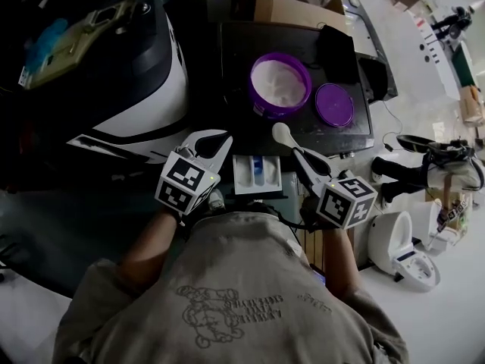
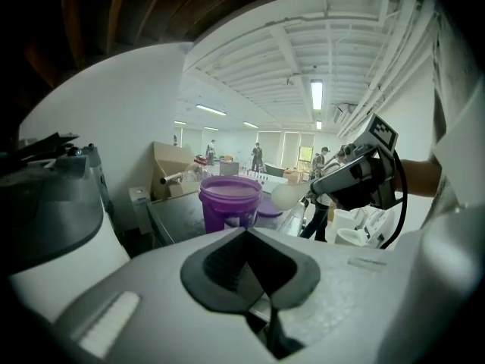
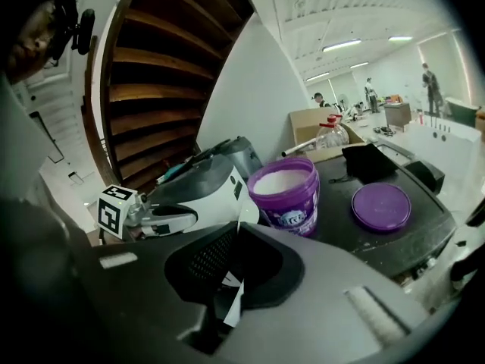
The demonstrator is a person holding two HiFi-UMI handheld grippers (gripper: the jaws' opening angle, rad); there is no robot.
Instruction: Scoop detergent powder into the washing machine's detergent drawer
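Observation:
An open purple tub (image 1: 280,86) of white detergent powder stands on the dark machine top (image 1: 235,59), and its purple lid (image 1: 334,105) lies to its right. The white detergent drawer (image 1: 256,174) is pulled out toward me. My right gripper (image 1: 305,160) is shut on the handle of a white scoop (image 1: 282,133), whose bowl hangs just right of the drawer and in front of the tub. In the right gripper view, the handle (image 3: 237,230) shows edge-on between the pads. My left gripper (image 1: 218,144) is shut on nothing, left of the drawer. The left gripper view shows the tub (image 2: 229,199) and scoop bowl (image 2: 286,196).
A large white and black appliance (image 1: 114,59) fills the left side. A cardboard box (image 1: 292,10) and a black case (image 1: 337,51) sit behind the tub. A white fixture (image 1: 409,249) stands on the floor at the right. People stand far back in the room (image 2: 258,156).

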